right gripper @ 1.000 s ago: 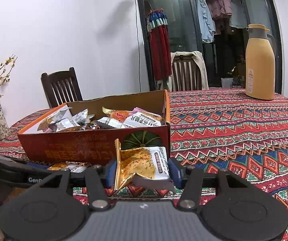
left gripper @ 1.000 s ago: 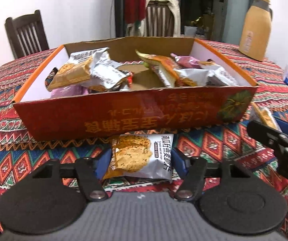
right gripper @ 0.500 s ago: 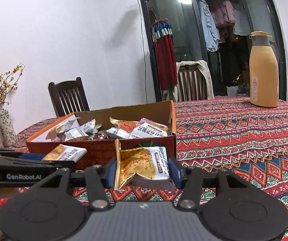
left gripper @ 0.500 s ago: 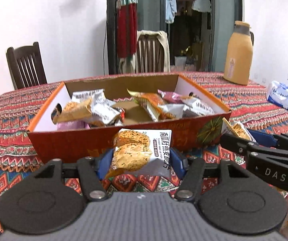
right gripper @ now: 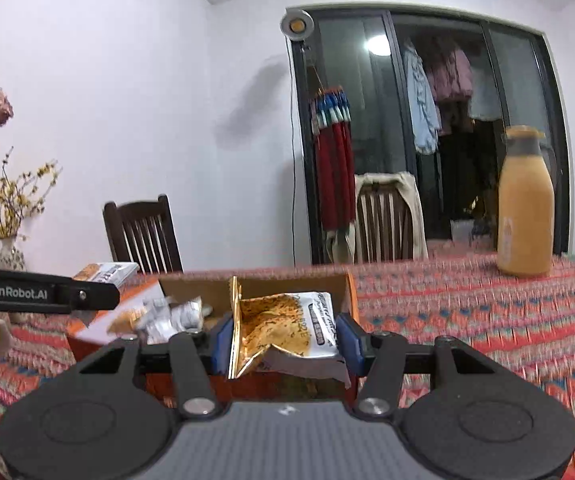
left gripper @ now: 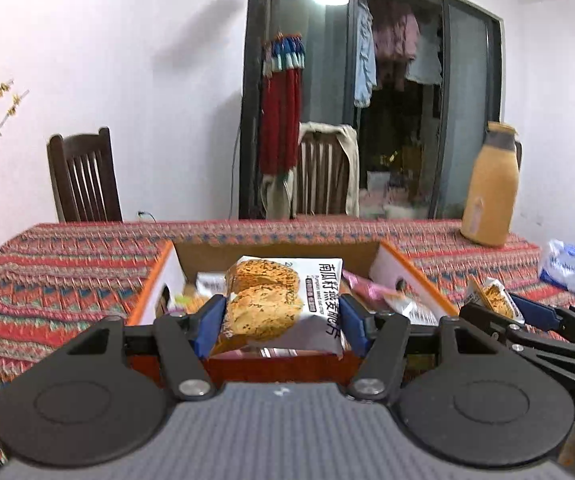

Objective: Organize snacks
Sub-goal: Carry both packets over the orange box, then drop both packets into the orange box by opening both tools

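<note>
- Snack packets, two in hand: I count one in each claw, both lifted clear of the bench and held over the near side of the cardboard box [left gripper: 415, 276].
- Left claw [left gripper: 281, 322]: pinching a white-and-silver biscuit packet [left gripper: 283, 304] by its two side edges between the blue pads [left gripper: 211, 324]; the packet stands roughly upright with its printed face toward my camera, in front of the open box.
- Right claw [right gripper: 285, 340]: pinching a crumpled gold-and-white packet [right gripper: 283, 324] between its blue pads [right gripper: 347, 340]; the gold seam stands up on the packet's left, and the lower edge hangs loose below the pads.
- Cardboard box: orange-red outside, white inside walls, resting on the bench with several loose snack packets [left gripper: 371, 292] lying inside; some are blurred and I cannot read them.
- Bench [left gripper: 67, 256]: covered by a red patterned cloth.
- Tan thermos jug [left gripper: 489, 192]: upright near the far right edge of the bench, well apart from the box.
- Blue-and-white soft pack [left gripper: 565, 266]: lying at the right edge of the bench.
- Vase [right gripper: 9, 254] with yellow sprigs: at the left edge.
- Dark wooden chair [left gripper: 83, 176]: behind the far edge of the bench.
</note>
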